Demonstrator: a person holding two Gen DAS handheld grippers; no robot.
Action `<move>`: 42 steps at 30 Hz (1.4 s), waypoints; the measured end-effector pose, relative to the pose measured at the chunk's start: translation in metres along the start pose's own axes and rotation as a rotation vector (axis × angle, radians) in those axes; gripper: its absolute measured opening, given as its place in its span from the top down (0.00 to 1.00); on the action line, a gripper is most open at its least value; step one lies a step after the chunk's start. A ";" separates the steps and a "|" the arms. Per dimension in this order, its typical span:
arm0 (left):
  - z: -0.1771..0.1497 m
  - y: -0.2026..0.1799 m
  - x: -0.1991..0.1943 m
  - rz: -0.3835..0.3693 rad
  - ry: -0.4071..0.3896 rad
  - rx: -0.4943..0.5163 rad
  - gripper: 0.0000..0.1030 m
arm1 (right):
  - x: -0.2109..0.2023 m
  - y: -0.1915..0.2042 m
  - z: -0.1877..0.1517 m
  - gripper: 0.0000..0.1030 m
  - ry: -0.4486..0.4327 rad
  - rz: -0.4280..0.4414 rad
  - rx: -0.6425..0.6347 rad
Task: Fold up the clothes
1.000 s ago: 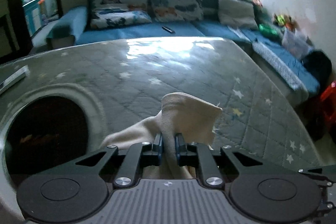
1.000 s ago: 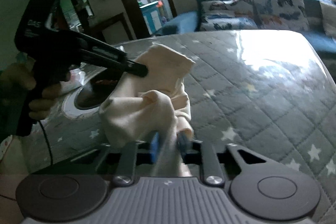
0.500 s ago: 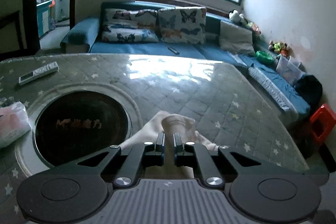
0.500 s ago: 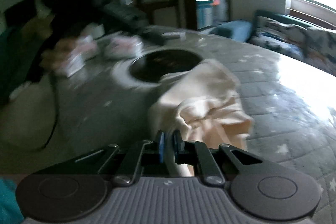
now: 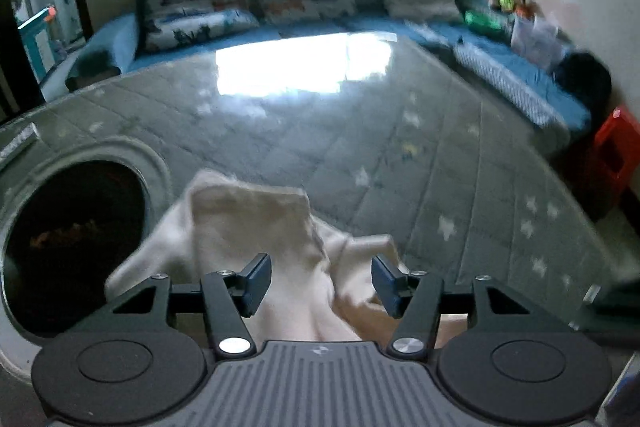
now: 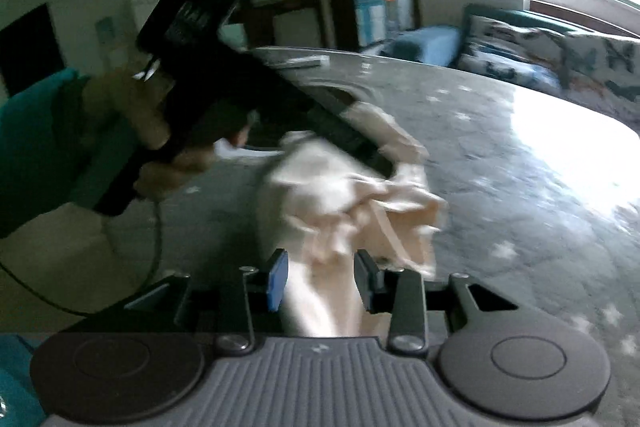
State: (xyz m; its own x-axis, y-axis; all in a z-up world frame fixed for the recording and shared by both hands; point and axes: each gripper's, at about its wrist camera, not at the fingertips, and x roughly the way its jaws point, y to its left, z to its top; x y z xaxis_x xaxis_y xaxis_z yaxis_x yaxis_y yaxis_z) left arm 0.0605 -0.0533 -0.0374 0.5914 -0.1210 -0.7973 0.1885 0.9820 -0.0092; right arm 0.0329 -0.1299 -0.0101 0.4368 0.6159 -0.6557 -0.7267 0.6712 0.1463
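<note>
Both grippers stand with jaws spread wide around the cream garment (image 5: pixel 256 227), gripping nothing — the left gripper (image 5: pixel 320 281) and right gripper (image 6: pixel 320 277) each have cloth bunched loosely between the fingers. The garment lies crumpled on the grey star-quilted table (image 5: pixel 440 163), beside the dark round recess (image 5: pixel 76 239) — a release, seemingly, so it can settle and be regripped for folding.
</note>
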 end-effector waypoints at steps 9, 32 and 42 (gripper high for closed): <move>-0.032 0.019 -0.022 -0.004 0.012 0.008 0.92 | 0.020 -0.036 0.026 0.65 -0.016 -0.085 0.030; -0.057 -0.008 -0.084 -0.060 -0.123 -0.046 0.30 | 0.114 -0.068 0.057 0.66 0.109 -0.078 0.132; -0.068 0.012 -0.055 -0.039 -0.032 -0.114 0.87 | 0.096 -0.061 0.045 0.95 0.099 -0.067 0.144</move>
State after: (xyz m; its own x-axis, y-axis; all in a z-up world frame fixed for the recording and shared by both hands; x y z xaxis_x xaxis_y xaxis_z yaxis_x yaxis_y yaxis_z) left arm -0.0233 -0.0246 -0.0346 0.6100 -0.1626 -0.7755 0.1232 0.9863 -0.1099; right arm 0.1433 -0.0932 -0.0487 0.4218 0.5292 -0.7362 -0.6112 0.7658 0.2002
